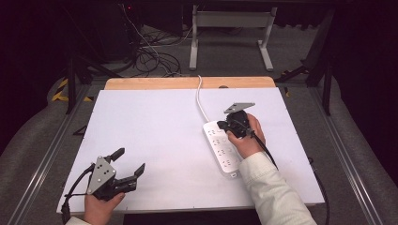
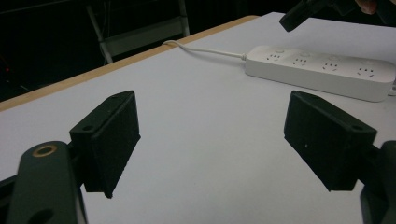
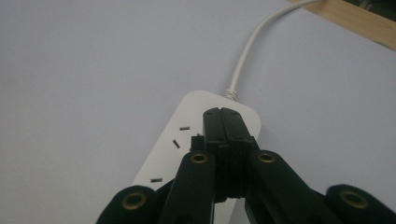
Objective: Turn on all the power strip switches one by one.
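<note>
With its jaws together, the right gripper [image 3: 223, 114] bears down on the cord end of the power strip [image 1: 224, 151] at mid-table, likely pressing its switch; next comes a straight lift off, while the left gripper [image 1: 129, 163] idles open near the front edge.

smooth white plastic power strip [image 1: 224, 149], matt table [image 1: 155, 136], wooden edge [image 1: 187, 83]

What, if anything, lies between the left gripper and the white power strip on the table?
Nothing visible. In the left gripper view, bare white table runs from the open left gripper to the power strip. The shut right gripper sits over the strip's cord end, where the cord enters, not in that path.
</note>
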A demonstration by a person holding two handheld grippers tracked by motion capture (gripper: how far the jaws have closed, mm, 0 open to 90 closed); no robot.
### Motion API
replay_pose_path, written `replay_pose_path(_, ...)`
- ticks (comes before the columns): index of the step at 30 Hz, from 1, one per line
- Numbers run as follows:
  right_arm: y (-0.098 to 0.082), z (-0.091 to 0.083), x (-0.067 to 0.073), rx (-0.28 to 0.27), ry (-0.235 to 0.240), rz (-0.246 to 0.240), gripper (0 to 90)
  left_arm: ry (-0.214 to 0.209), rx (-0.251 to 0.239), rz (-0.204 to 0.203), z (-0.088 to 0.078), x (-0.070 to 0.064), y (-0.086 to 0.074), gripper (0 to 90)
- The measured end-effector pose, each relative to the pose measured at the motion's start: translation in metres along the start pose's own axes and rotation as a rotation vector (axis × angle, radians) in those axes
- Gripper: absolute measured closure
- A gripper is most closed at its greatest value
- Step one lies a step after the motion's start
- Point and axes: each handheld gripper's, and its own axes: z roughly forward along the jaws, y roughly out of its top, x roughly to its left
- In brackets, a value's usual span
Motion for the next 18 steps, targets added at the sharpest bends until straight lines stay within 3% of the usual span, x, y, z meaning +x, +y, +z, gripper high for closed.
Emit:
replay_pose_path(6, -0.002, 0.014, -0.004, 0.037, -0.007, 0.012, 90.0, -0.002, 0.002, 0.006, -0.001, 0.000, 0.000, 18.4)
replay_pose_path(18, -0.006, 0.024, -0.007, 0.082, -0.014, 0.013, 90.0, -0.003, 0.000, 0.005, 0.000, 0.000, 0.000, 18.5)
